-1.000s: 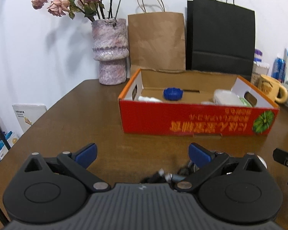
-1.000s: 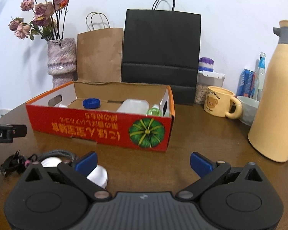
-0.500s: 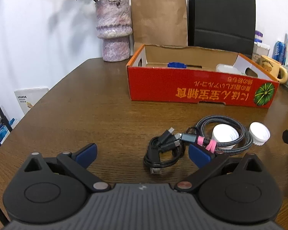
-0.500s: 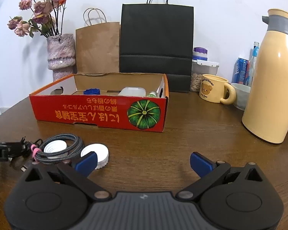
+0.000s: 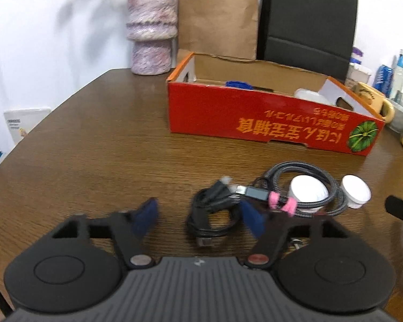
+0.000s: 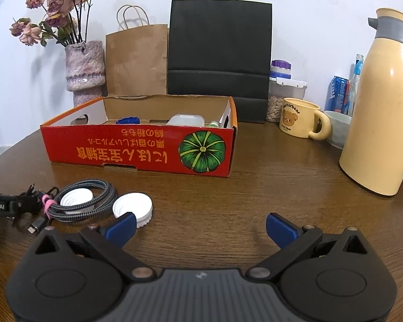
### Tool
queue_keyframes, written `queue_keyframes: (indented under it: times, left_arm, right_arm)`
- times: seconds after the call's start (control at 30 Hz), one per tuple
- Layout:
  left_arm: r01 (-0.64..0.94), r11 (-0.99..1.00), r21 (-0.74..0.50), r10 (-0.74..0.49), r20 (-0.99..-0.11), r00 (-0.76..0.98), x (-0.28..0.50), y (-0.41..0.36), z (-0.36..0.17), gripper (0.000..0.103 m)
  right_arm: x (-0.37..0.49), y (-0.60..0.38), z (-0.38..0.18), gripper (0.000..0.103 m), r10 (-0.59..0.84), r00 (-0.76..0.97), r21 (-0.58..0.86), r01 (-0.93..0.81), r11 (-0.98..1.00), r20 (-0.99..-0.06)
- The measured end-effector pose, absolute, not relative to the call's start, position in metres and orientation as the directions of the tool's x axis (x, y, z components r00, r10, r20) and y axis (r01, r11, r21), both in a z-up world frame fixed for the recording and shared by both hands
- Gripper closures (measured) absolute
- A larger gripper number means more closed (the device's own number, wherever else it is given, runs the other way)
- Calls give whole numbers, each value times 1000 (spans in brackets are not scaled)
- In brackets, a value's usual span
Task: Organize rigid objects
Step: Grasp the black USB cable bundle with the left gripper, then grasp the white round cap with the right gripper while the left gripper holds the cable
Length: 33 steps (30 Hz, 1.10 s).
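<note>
Between the closing left hand-held gripper [image 5: 200,218] jaws lies the black cable [image 5: 212,214]

Home dining table [image 6: 228,187], vase [image 6: 85,69] of dried flowers, bear mug [image 6: 299,118], thermos [image 6: 384,107]

A small black cable [image 5: 211,216] lies coiled up on the brown counter [image 5: 94,147]. Right beside it is a thicker gray braided cable [image 5: 309,171], looped in a ring and tied with a pink strap [image 5: 280,204]. One white cap [image 5: 307,191] sits inside the ring. Another white cap [image 5: 355,191] lies just outside it. Behind them stands an open red box [image 5: 268,120].
</note>
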<state>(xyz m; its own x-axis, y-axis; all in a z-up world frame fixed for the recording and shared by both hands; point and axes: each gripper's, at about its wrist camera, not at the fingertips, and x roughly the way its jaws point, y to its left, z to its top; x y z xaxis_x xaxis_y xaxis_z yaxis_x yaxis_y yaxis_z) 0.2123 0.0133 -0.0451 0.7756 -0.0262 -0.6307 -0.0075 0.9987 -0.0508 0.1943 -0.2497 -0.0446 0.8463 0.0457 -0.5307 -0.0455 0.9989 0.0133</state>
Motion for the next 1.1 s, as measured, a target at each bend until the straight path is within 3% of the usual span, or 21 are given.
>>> queue_keyframes:
  times: [0.03,0.1,0.67,0.83,1.1]
  left_arm:
    - [-2,999,-54,-32,-626,779,211,13,-44,61]
    - [-4,998,-57,-32,-622,782,210,14,-43,63]
    - [-107,994,-22,76,-561,824,210,52,-28,64]
    - [-116,993,-21,84,-567,820,211,57,-29,64]
    - [-108,994,-23,77,-558,826,209,55,-29,64]
  right_arm:
    - [195,-250,-45,0,45,845,13,-45,999,-532]
    - [195,-250,-45,0,45,844,13,-45,999,-534]
    - [202,-244,-49,0,95,818,25,-99,995,-567]
    - [216,-226,-55,0,126,772,-2,-163,987,-623]
    - [246,-212,-55,1,116,769,-18,-163,987,-629]
